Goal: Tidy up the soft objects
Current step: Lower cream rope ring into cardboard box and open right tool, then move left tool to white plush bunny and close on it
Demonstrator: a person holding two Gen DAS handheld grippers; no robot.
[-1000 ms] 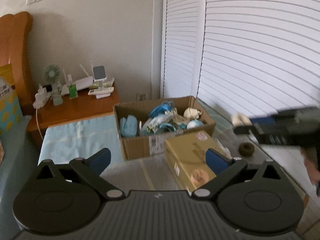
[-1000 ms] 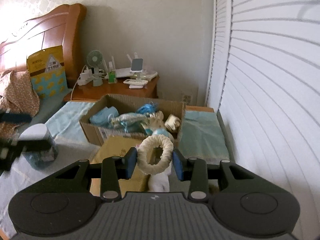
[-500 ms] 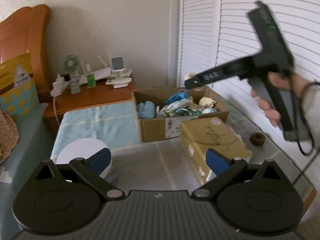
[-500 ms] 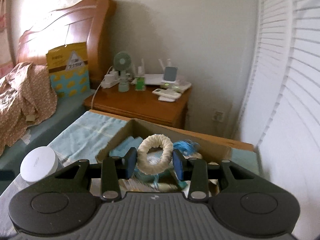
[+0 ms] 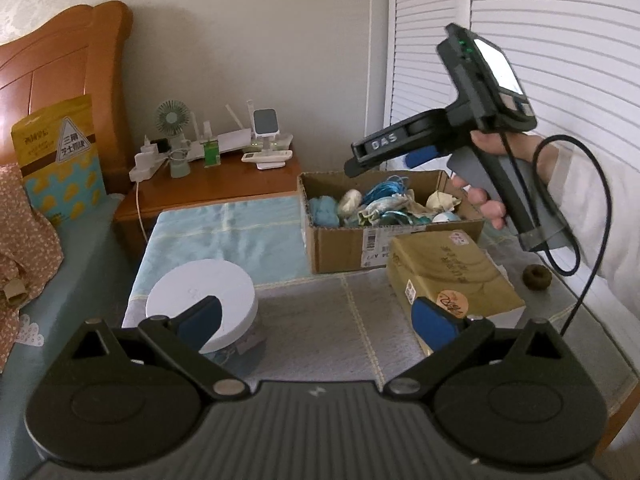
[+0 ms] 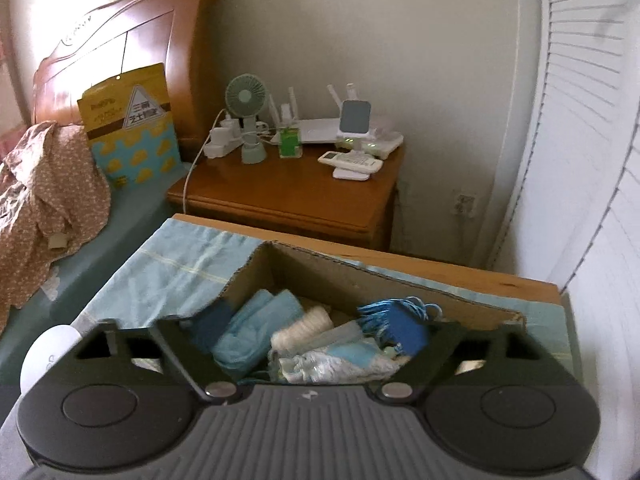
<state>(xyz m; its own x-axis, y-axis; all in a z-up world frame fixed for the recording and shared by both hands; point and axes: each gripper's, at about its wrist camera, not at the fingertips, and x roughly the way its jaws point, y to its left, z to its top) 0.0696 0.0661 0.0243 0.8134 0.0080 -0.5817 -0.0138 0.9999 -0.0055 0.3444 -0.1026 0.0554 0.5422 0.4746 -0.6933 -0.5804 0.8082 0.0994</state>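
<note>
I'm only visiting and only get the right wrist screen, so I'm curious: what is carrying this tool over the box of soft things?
Observer: A person's hand holds the right gripper above the cardboard box. Its fingers have just been opening and grip nothing.
Visitor: Is anything on the table that I can't see?
Observer: A closed yellow-brown box lies right in front of the cardboard one.
Visitor: And the other tool?
Observer: The left gripper is open and empty, low over the table.
</note>
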